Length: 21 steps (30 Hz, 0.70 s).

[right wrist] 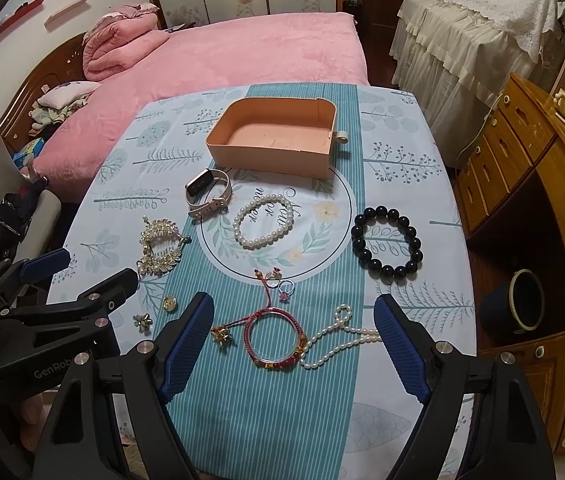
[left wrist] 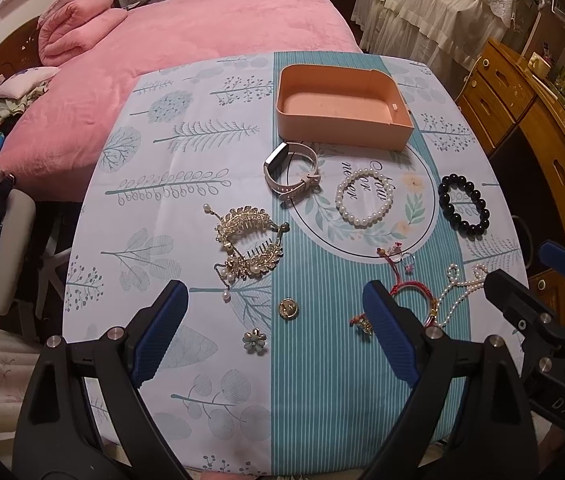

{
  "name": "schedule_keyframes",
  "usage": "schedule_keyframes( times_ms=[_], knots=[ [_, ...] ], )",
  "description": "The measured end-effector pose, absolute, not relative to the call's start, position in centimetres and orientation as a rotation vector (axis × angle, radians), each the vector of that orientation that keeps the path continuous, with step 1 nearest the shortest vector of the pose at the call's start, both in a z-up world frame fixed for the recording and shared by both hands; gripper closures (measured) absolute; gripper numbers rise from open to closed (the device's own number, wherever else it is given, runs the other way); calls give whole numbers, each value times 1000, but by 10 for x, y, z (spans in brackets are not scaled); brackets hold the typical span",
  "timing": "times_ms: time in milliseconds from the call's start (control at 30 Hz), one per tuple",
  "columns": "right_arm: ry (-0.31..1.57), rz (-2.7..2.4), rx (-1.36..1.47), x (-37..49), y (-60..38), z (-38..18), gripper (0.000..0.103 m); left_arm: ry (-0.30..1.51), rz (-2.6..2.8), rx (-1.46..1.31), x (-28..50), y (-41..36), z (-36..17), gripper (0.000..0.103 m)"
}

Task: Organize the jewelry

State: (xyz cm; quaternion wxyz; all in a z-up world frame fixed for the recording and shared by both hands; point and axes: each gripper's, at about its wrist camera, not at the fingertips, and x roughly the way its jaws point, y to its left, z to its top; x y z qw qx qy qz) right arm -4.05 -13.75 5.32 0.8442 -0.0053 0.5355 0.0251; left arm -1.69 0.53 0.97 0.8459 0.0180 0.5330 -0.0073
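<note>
Red bangle (right wrist: 274, 338): nearest me, by the worktop's near edge, between my right gripper's (right wrist: 296, 344) wide-open, empty fingers.
Left gripper (left wrist: 276, 336): mine too, spread wide, holding nothing, over a gold button (left wrist: 288, 308) and flower brooch (left wrist: 254, 340).
Pearl strand (right wrist: 338, 340): touching the bangle.
Pink tray (right wrist: 274, 140): at the far edge, nothing inside.
Black bead bracelet (right wrist: 388, 242): toward the right edge.

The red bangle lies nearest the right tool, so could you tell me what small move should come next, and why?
Probably lower the open right tool onto the red bangle: it lies between the fingers, and the pink box holds nothing yet.
</note>
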Motion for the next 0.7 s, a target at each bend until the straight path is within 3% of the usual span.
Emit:
schedule_keyframes(
  times_ms=[333, 700],
  knots=[
    [1121, 70, -18, -41, -138, 54, 32, 1115, -7, 46, -20, 5, 12, 15],
    [1108, 101, -20, -31, -139, 56, 38, 1099, 18, 43, -13, 2, 19, 15]
  ],
)
